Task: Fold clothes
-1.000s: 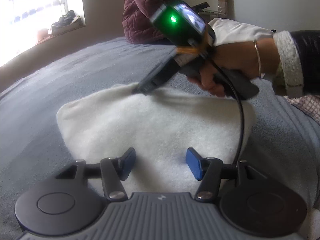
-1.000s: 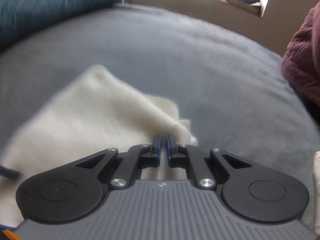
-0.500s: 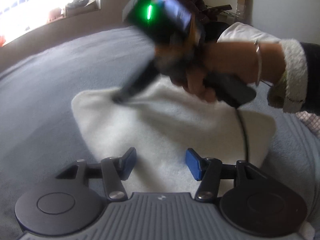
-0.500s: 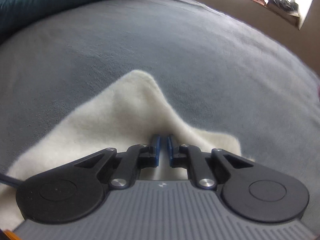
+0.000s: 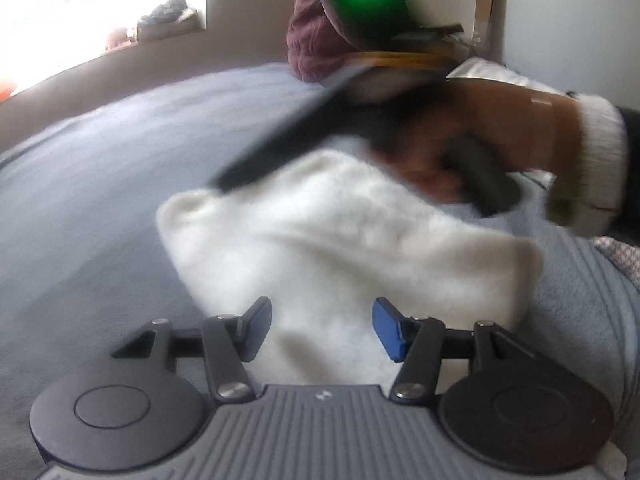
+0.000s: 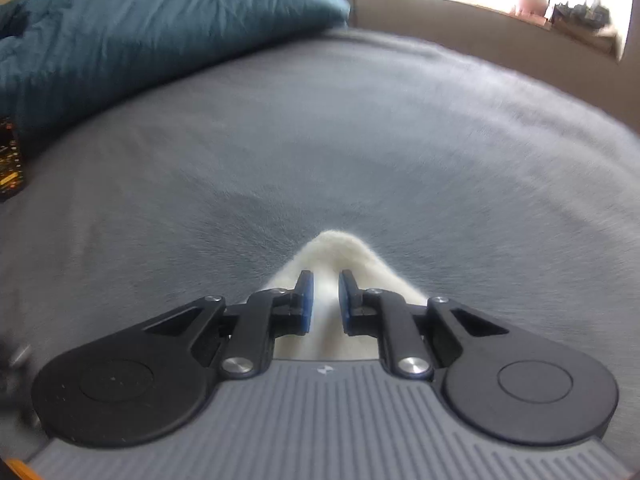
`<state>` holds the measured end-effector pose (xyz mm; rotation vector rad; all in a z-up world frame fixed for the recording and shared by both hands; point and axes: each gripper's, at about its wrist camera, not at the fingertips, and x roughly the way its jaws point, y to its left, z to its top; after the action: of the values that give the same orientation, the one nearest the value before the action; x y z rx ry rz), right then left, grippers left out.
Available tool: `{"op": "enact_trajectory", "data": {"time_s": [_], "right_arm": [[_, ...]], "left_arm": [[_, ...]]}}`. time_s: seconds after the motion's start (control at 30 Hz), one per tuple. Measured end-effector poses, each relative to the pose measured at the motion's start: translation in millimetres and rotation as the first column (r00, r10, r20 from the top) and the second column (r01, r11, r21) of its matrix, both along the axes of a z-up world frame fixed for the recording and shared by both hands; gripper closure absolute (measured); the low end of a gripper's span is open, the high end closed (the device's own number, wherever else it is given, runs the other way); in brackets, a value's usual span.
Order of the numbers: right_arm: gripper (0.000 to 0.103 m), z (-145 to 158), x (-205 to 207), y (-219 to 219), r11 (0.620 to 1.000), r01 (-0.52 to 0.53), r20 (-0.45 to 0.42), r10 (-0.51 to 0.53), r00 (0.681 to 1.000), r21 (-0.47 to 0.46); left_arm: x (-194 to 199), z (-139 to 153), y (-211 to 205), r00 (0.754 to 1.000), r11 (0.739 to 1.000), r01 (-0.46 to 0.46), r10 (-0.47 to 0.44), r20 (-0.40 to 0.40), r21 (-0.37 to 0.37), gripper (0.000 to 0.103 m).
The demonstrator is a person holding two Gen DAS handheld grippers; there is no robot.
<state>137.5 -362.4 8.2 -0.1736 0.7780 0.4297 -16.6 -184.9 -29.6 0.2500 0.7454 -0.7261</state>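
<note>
Since a second ago the right claw (image 6: 324, 300) has swung across the fleece: a broad stretch of white cloth lay under it then, and only a narrow corner pokes out past its tips. Its jaws, nearly together a second ago, are opening, with a slim gap between the blue pads (image 6: 306, 300); the cloth corner lies below that gap and the pads do not press on it. In the left wrist view that same claw appears blurred, gripped by the person's right hand (image 5: 472, 148), its dark fingers slanting down to the far edge of the garment.

Folded into a rough rectangle, the white fleece garment (image 5: 352, 248) lies flat on the grey bed cover (image 5: 100, 200). The left claw (image 5: 322, 328) hangs over the garment's near edge, released, its jaws standing about half apart with nothing between the pads.

A teal duvet (image 6: 140, 40) is bunched at the far left of the bed, and a maroon quilted jacket (image 5: 312, 40) sits at the bed's far side near a bright window.
</note>
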Motion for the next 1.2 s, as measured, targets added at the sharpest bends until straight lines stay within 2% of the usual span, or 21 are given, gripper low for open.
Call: {"op": "enact_trajectory", "data": {"time_s": [0.13,0.17,0.2,0.23,0.27,0.33,0.47,0.53,0.6,0.63,0.67,0.77,0.83,0.93,0.97,1.0,1.07,1.1,1.13,1.2], "right_arm": [[0.09,13.9,-37.6,-31.8,0.992,0.085,0.032,-0.082,0.996,-0.098],[0.091,-0.3,-37.0,-38.5,0.977,0.115,0.013,-0.114,0.993,-0.182],[0.091,-11.7,-38.3,-45.8,0.976,0.099,0.02,-0.097,0.995,-0.192],[0.091,-22.0,-40.3,-53.2,0.98,0.074,0.033,-0.069,0.997,-0.187],[0.091,-18.4,-39.8,-59.5,0.987,0.079,0.026,-0.076,0.997,-0.143],[0.091,3.1,-47.1,-68.5,0.99,0.119,0.006,-0.119,0.993,-0.082],[0.091,44.4,-90.9,-63.8,0.997,0.043,0.052,-0.04,0.998,-0.06],[0.09,41.3,-107.6,-60.4,0.998,-0.009,0.024,0.01,1.0,-0.066],[0.091,9.7,-109.4,-54.8,0.983,-0.016,-0.047,0.008,0.999,-0.184],[0.091,-9.3,-110.5,-53.6,0.973,-0.018,-0.057,0.005,0.998,-0.231],[0.09,-17.2,-113.5,-55.1,0.975,-0.006,-0.026,0.0,1.0,-0.224],[0.09,7.2,-119.5,-57.3,0.978,0.048,-0.022,-0.054,0.998,-0.205],[0.09,27.6,-138.4,-57.1,0.983,0.01,-0.006,-0.012,1.0,-0.186],[0.089,50.5,-165.6,-56.8,0.989,-0.089,-0.01,0.089,0.996,-0.116],[0.089,48.9,-172.0,-55.7,0.989,-0.118,-0.028,0.116,0.993,-0.087],[0.089,39.1,-173.1,-53.7,0.989,-0.131,-0.061,0.126,0.99,-0.076],[0.089,-7.5,-174.9,-41.6,0.968,-0.145,-0.122,0.121,0.985,-0.207],[0.089,-21.8,-182.4,-38.6,0.956,-0.162,-0.081,0.146,0.986,-0.243],[0.089,-23.1,-186.4,-39.1,0.959,-0.153,-0.05,0.145,0.988,-0.239],[0.089,-8.0,-184.2,-46.0,0.981,-0.08,-0.064,0.07,0.995,-0.179]], "left_arm": [[6.1,-11.6,-8.3,1.0,0.999,0.021,-0.02,-0.016,0.043,0.046],[4.9,-17.1,-12.1,1.0,0.998,0.03,-0.03,0.009,0.05,0.045],[2.1,-20.2,-14.8,0.998,0.998,0.037,-0.04,0.039,0.055,0.044],[-0.8,-23.2,-17.4,0.996,0.997,0.045,-0.049,0.07,0.061,0.044],[-1.7,-20.6,-18.8,0.996,0.997,0.043,-0.047,0.07,0.065,0.044],[-6.6,-14.2,-17.8,0.995,0.997,0.053,-0.059,0.081,0.063,0.047],[-23.3,-0.1,-8.1,0.984,0.993,0.11,-0.115,0.133,0.04,0.047],[-28.5,-7.9,-16.8,0.983,0.984,0.16,-0.166,0.08,0.072,0.047],[-29.8,-24.3,-22.0,0.984,0.986,0.158,-0.162,0.074,0.053,0.047],[-28.8,-25.8,-24.7,0.984,0.986,0.156,-0.161,0.08,0.055,0.046],[-27.8,-27.0,-27.5,0.983,0.986,0.155,-0.159,0.086,0.057,0.046],[-30.2,-10.7,-26.4,0.987,0.989,0.142,-0.144,0.072,0.038,0.051],[-40.2,-0.5,-19.6,0.98,0.985,0.171,-0.172,0.098,0.018,0.051],[-53.4,-9.3,-13.4,0.971,0.972,0.232,-0.233,0.06,0.023,0.049],[-53.0,-19.1,-15.4,0.973,0.974,0.225,-0.227,0.04,0.036,0.047],[-56.8,-25.4,-18.9,0.969,0.97,0.236,-0.239,0.068,0.053,0.047],[-64.7,-37.8,-26.2,0.956,0.963,0.256,-0.266,0.127,0.089,0.043],[-69.9,-38.3,-30.8,0.952,0.961,0.253,-0.268,0.145,0.114,0.039],[-75.2,-38.5,-35.5,0.949,0.958,0.249,-0.27,0.162,0.14,0.038],[-76.6,-36.4,-35.5,0.953,0.96,0.234,-0.257,0.16,0.151,0.037]]}}
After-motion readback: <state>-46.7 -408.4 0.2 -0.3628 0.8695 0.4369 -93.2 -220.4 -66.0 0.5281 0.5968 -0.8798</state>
